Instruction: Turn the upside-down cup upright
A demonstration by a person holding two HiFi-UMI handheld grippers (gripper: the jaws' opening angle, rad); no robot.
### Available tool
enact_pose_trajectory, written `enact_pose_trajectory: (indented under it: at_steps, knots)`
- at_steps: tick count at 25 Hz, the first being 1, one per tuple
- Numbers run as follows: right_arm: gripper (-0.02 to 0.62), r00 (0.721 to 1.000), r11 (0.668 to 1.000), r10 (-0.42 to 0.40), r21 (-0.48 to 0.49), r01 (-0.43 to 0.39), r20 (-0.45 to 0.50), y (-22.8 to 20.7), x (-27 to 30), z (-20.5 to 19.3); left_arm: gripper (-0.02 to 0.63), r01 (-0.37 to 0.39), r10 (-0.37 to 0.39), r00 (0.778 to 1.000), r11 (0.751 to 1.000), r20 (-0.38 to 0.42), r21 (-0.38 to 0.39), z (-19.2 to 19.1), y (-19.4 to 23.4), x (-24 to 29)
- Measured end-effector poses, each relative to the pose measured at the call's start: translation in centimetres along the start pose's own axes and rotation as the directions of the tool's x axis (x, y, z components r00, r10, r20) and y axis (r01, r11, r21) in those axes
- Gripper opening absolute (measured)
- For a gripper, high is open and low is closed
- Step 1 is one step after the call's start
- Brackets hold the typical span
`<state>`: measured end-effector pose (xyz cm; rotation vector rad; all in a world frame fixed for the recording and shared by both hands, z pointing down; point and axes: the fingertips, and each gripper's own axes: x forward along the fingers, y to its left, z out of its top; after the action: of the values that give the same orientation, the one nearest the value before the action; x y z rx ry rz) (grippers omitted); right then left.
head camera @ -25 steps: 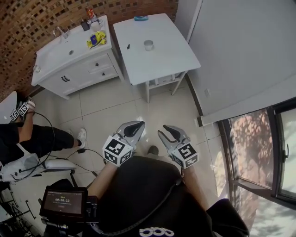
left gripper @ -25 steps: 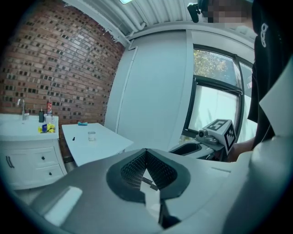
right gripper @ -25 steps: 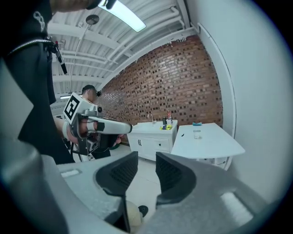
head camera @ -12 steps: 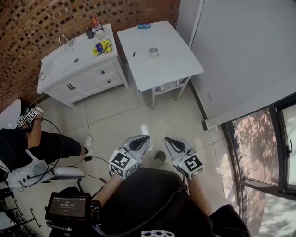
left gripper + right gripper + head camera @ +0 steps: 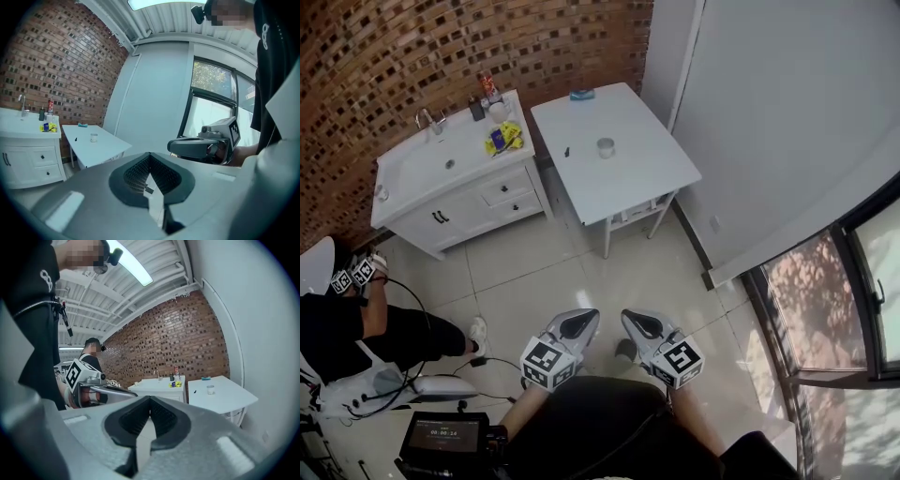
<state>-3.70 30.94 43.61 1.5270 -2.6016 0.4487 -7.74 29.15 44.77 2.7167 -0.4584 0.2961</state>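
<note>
You hold the left gripper (image 5: 579, 321) and the right gripper (image 5: 637, 322) close to your body, both jaws closed on nothing. That suits an approach, I judge, since the cup (image 5: 606, 147) stands well apart from you near the middle of the white worktop (image 5: 649, 176). The cup is a small, pale cylinder, too small here to tell which end is up; the worktop is flat and smooth.

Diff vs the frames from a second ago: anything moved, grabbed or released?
Mostly the head view shifted: the white table, white vanity cabinet, left gripper and right gripper all sit lower in frame, with more brick wall showing. The grippers remain side by side near the person's body, far from the table, both shut and empty. Nothing grabbed or released. The small clear cup stays untouched on the table.
</note>
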Motion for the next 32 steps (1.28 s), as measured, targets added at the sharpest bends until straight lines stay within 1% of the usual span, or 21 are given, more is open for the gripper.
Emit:
enact_pose_trajectory:
  at_steps: [3,6,9,17,23,32]
  knots:
    - [-0.008,1.000,1.000,-0.016,-0.002,0.016,-0.005,0.3,0.4,0.0,0.014,0.015,-0.015,1.000,1.000,0.011,0.002,0.3,0.1,-0.2]
    - [-0.008,1.000,0.999,-0.030,0.034,0.030,0.005,0.3,0.5,0.0,0.014,0.023,-0.023,1.000,1.000,0.007,-0.004,0.1,0.2,-0.5]
    - [-0.008,1.000,0.998,-0.029,0.047,0.028,0.003,0.6,0.8,-0.2,0.014,0.025,-0.025,1.000,1.000,0.010,-0.006,0.1,0.2,-0.9]
    - [-0.008,1.000,0.999,0.006,0.033,-0.005,-0.012,0.8,2.1,-0.5,0.014,-0.012,0.013,1.000,1.000,0.020,-0.016,0.1,1.7,-1.4]
    - [-0.008,1.000,0.999,0.002,0.043,-0.001,-0.019,0.1,2.8,-0.7,0.014,-0.028,0.029,0.999,0.999,0.026,-0.032,0.2,2.4,-1.5]
    - [-0.008,0.999,0.999,0.023,0.036,-0.022,-0.027,0.1,3.7,-0.8,0.014,-0.047,0.048,0.998,0.998,0.038,-0.036,0.3,3.2,-1.7]
